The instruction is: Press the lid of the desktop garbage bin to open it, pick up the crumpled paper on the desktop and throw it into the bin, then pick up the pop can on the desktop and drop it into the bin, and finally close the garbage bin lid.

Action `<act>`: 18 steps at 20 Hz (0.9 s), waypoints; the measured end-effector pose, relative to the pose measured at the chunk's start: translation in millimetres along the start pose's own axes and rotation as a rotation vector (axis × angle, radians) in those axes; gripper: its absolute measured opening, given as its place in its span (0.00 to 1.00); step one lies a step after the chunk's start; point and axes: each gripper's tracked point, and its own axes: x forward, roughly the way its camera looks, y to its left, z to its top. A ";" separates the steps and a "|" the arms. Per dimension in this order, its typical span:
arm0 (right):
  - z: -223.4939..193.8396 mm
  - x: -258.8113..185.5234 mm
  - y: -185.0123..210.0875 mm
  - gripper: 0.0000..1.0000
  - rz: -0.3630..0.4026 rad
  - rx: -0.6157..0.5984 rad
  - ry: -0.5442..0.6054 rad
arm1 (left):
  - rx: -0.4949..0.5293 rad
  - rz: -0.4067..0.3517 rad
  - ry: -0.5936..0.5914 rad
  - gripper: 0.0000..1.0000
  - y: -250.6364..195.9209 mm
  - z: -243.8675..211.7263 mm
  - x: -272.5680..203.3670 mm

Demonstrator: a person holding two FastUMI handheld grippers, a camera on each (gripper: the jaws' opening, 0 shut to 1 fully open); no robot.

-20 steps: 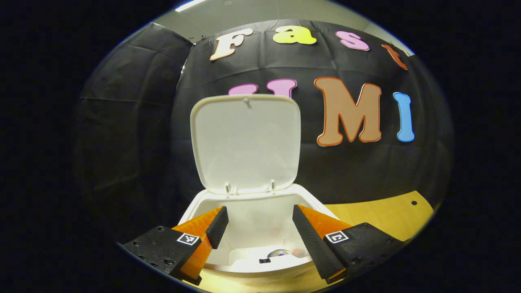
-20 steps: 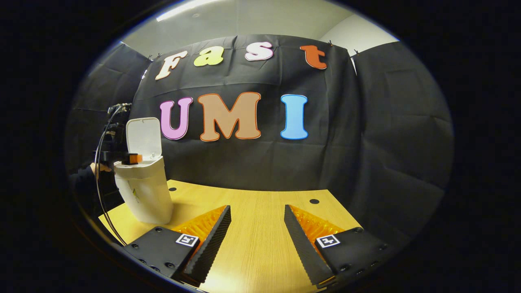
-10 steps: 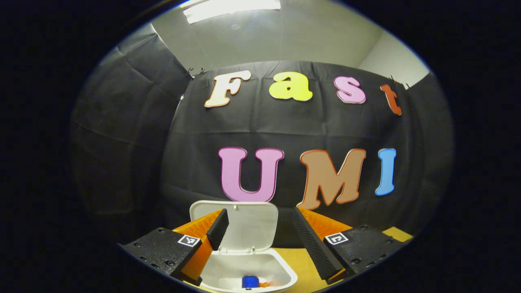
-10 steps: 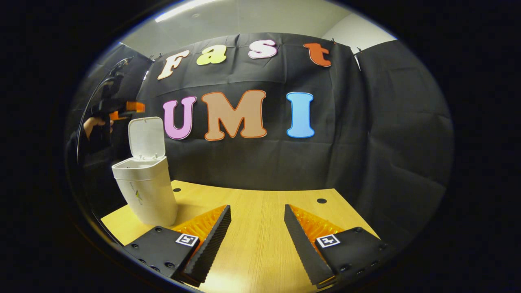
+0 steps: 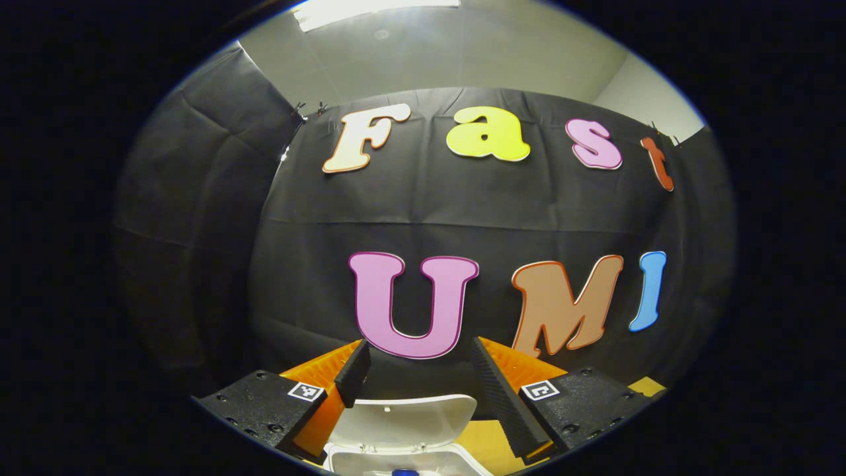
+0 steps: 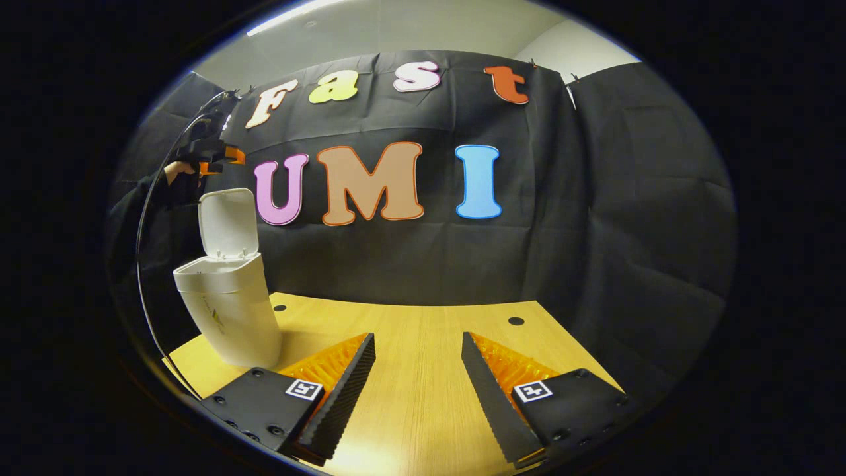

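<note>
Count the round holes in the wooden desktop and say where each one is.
2. One hole sits beside the white bin, the other hole near the desktop's far right edge. More may hide behind the bin.

Left gripper view: from high above the bin (image 5: 403,430), facing the far wall. Right gripper view: low over the table (image 6: 410,344), facing the far wall, bin far left. Shared: bin.

A: Right tongs (image 6: 416,360)?
B: Spread wide, empty, over table (image 6: 423,317).
A: Bin (image 6: 228,311)?
B: Far left on table, lid (image 6: 227,221) up. Left tongs (image 6: 221,157) above it, hand-held.
</note>
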 end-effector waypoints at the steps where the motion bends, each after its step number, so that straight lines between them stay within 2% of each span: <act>1: -1.7 -1.7 -3.4 0.89 -0.008 -0.001 0.003 | 0.011 0.012 0.033 0.92 5.5 -11.8 6.7; 8: -1.3 -8.4 -9.9 0.89 -0.024 -0.014 0.011 | 0.014 0.028 0.154 0.92 15.6 -55.2 27.0; 9: 0.1 -8.8 -7.8 0.89 -0.019 -0.015 0.009 | 0.012 0.027 0.185 0.92 14.3 -61.0 20.2; 11: 0.4 -9.3 -3.5 0.89 -0.001 -0.017 0.007 | 0.019 0.011 0.163 0.96 12.7 -57.6 11.2; 12: 0.5 -8.3 -1.8 0.89 0.008 -0.019 0.007 | 0.018 0.010 0.168 0.92 10.1 -60.4 3.3; 18: 1.2 -7.4 6.1 0.90 0.061 -0.021 0.000 | 0.014 -0.011 0.165 0.91 0.7 -73.8 -47.2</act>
